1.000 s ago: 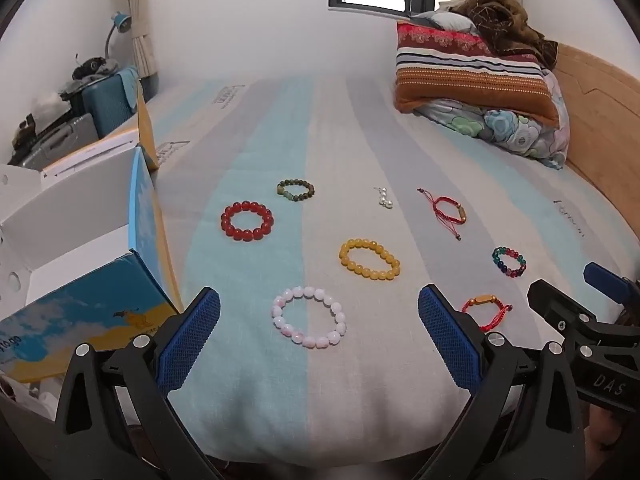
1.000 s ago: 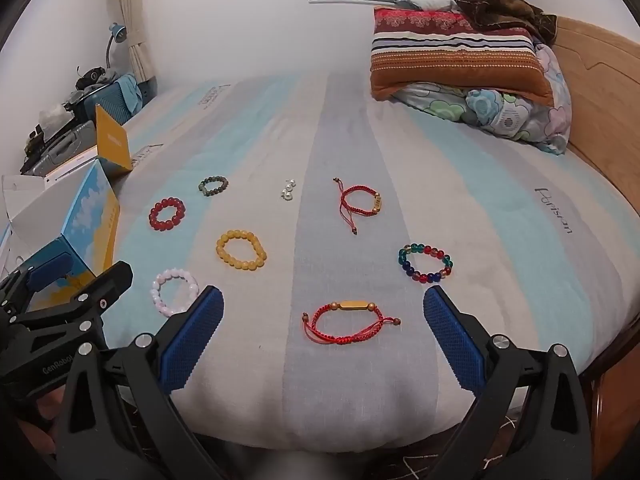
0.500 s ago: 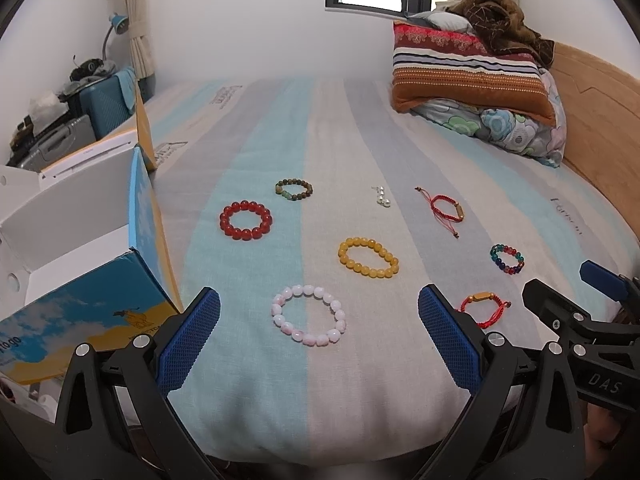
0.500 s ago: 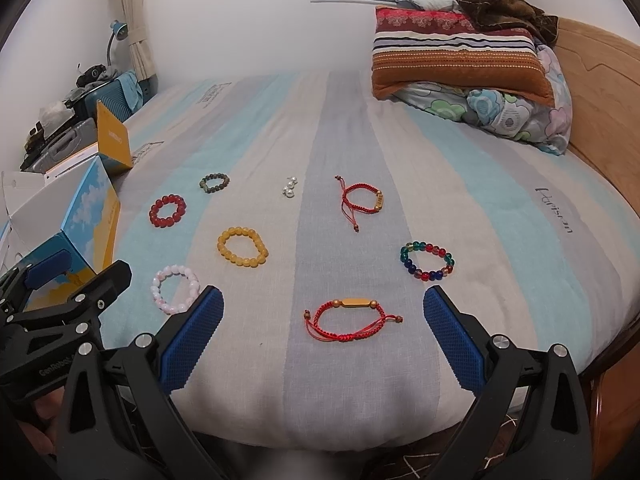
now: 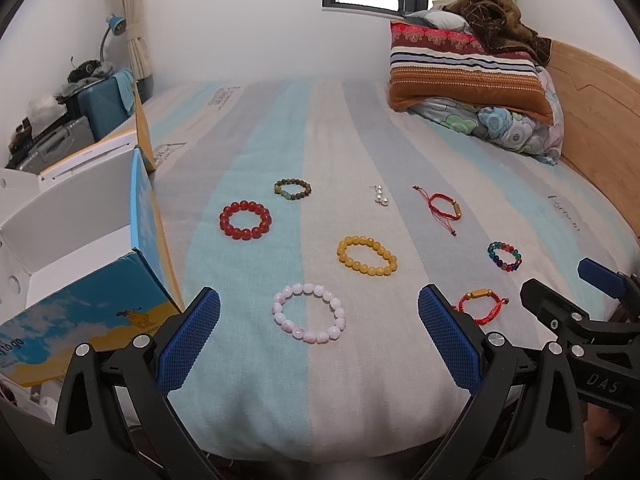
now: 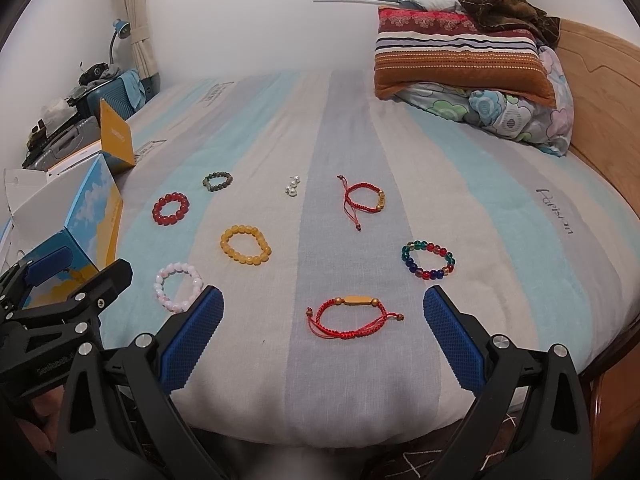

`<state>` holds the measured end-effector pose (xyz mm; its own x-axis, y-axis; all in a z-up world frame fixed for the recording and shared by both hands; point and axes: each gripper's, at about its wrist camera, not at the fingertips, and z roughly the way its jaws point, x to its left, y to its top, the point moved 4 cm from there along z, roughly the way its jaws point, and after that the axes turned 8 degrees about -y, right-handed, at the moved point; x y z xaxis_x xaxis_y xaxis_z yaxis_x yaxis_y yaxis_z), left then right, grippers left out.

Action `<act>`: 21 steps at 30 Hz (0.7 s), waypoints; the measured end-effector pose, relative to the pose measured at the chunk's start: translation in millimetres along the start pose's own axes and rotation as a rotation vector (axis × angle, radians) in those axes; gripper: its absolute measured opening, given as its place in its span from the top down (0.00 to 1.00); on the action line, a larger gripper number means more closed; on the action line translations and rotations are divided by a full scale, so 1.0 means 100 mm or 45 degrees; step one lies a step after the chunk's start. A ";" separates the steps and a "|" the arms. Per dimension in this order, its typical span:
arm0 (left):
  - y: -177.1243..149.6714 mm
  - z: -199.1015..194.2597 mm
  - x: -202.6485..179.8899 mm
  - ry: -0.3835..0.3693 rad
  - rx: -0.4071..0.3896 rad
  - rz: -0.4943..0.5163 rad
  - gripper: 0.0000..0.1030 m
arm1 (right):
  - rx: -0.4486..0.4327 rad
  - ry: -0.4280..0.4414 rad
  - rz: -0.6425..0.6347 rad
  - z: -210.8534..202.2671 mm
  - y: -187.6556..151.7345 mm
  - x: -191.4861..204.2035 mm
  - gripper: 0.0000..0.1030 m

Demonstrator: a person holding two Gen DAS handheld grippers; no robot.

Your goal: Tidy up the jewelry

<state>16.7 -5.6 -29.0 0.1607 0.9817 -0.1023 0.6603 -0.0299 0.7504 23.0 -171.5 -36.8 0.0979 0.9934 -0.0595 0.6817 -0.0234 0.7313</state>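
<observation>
Left wrist view: left hand-held gripper point(image 5: 319, 334) spread, empty, framing pink bead bracelet point(image 5: 308, 313) on striped bed sheet point(image 5: 256, 152); likely first pick. Right hand-held gripper point(image 6: 323, 330) spread over red cord bracelet point(image 6: 352, 317). Open white cardboard box point(image 5: 64, 224) at left, probably destination.

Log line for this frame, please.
left gripper: open, empty | right gripper: open, empty | pink bracelet, red cord bracelet: on bed | box: open
</observation>
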 end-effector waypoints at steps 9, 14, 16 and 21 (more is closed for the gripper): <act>0.02 -0.05 0.03 0.002 0.001 -0.006 0.05 | -0.016 -0.003 0.001 -0.12 0.03 -0.01 0.07; 0.06 -0.09 0.05 0.008 -0.009 -0.004 0.05 | -0.024 -0.003 -0.004 -0.16 0.07 -0.02 0.07; 0.07 -0.10 0.08 0.007 -0.016 -0.020 0.05 | -0.026 -0.005 -0.017 -0.17 0.09 -0.01 0.07; 0.07 -0.10 0.09 0.013 -0.015 -0.022 0.05 | -0.018 0.009 -0.023 -0.15 0.09 0.01 0.07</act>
<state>15.1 4.7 -17.8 0.1419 0.9839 -0.1084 0.6542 -0.0111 0.7562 18.0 -168.8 -20.1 0.0807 0.9944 -0.0682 0.6731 -0.0039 0.7396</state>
